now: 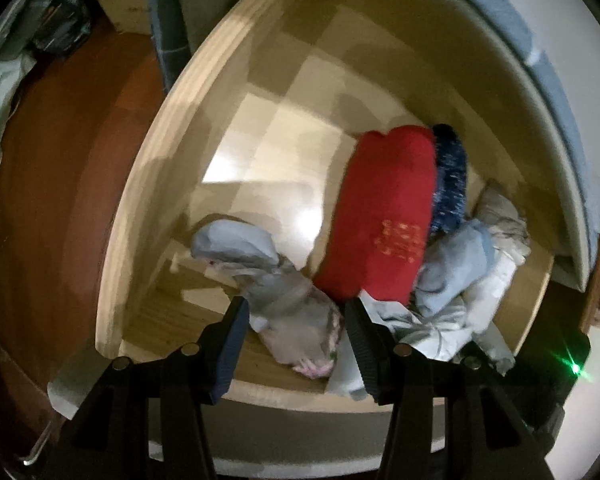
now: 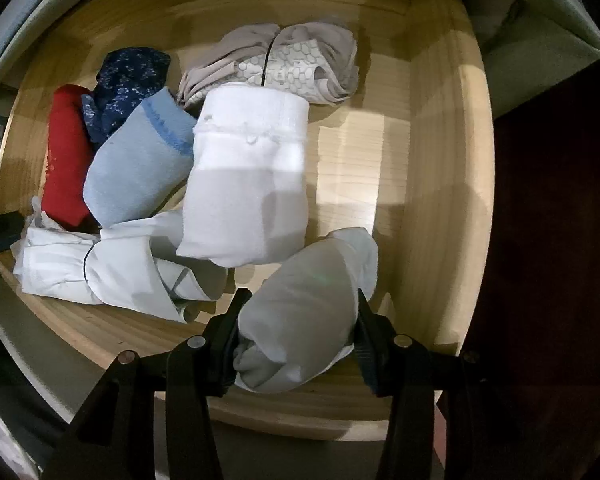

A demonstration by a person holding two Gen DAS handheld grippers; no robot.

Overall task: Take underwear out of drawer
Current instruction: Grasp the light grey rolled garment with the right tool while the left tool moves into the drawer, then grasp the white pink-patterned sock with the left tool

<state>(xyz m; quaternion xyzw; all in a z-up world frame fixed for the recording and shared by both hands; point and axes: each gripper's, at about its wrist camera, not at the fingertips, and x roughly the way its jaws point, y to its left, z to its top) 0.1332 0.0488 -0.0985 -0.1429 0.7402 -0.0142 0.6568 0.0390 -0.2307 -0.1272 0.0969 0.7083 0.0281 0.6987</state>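
An open light wooden drawer [image 1: 148, 184] [image 2: 432, 184] holds several folded underwear pieces. In the left wrist view my left gripper [image 1: 296, 312] has its jaws around a grey-beige bundle [image 1: 296, 320] at the drawer's front, pads touching its sides. A red roll [image 1: 384, 216], a dark blue piece [image 1: 450, 176] and light blue and white pieces [image 1: 456, 268] lie to the right. In the right wrist view my right gripper [image 2: 304, 308] is shut on a white rolled piece [image 2: 304, 304] near the front right corner. A white folded piece [image 2: 248, 184], a light blue one [image 2: 140, 168], red [image 2: 64, 160] and navy ones [image 2: 128, 88] lie behind.
A beige honeycomb-patterned piece [image 2: 292, 64] lies at the drawer's back. A white crumpled piece [image 2: 112, 272] lies at the front left. A red-brown floor [image 1: 60, 184] lies left of the drawer. The bed's grey-blue edge [image 1: 540, 64] runs above the drawer.
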